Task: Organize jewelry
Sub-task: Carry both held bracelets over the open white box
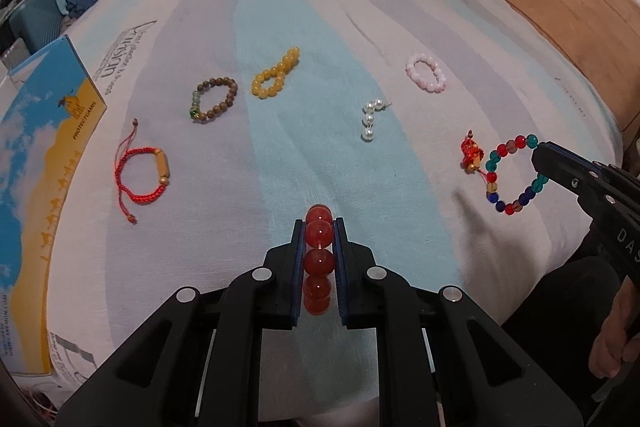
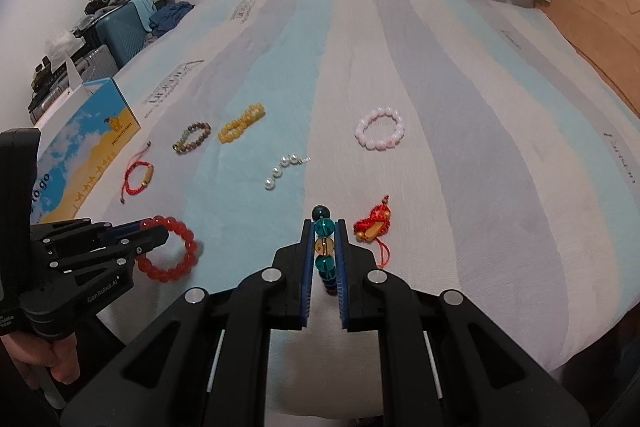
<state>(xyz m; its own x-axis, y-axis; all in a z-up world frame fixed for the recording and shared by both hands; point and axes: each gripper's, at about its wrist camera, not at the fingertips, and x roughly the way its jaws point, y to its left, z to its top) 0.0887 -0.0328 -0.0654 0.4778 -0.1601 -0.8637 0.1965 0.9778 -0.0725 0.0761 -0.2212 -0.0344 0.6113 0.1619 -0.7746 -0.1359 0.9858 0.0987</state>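
- The left gripper [image 1: 319, 227] is clamped on the red bead bracelet [image 2: 170, 253], its pads pinching only a short run of beads. From the other side the rest of the loop hangs free, nearer me than the pearl strand [image 1: 370, 121] at the middle of the bed. Round, glossy beads could squirt out of flat pads if the hand jerks.
- The right gripper [image 2: 324, 227] is closed on the multicoloured bead bracelet [image 1: 516, 173], to the right of the pearl strand. Its red knotted tassel [image 2: 372, 223] trails on the striped bedsheet [image 1: 320, 27], and I reckon it could snag on the cloth.
- Both loops look elastic-strung; a hard pull might stretch or snap one and scatter beads.
- The red cord bracelet [image 1: 140, 171], brown wooden bracelet [image 1: 214, 99] and yellow bracelet [image 1: 276, 75] lie left of the pearl strand, and the pink bracelet [image 1: 426, 73] lies beyond it to the right. A swinging loop passing low could drag one out of place.
- The blue and yellow box [image 1: 44, 163], far left of the pearls, seems the likely destination; a careless drop could miss it.
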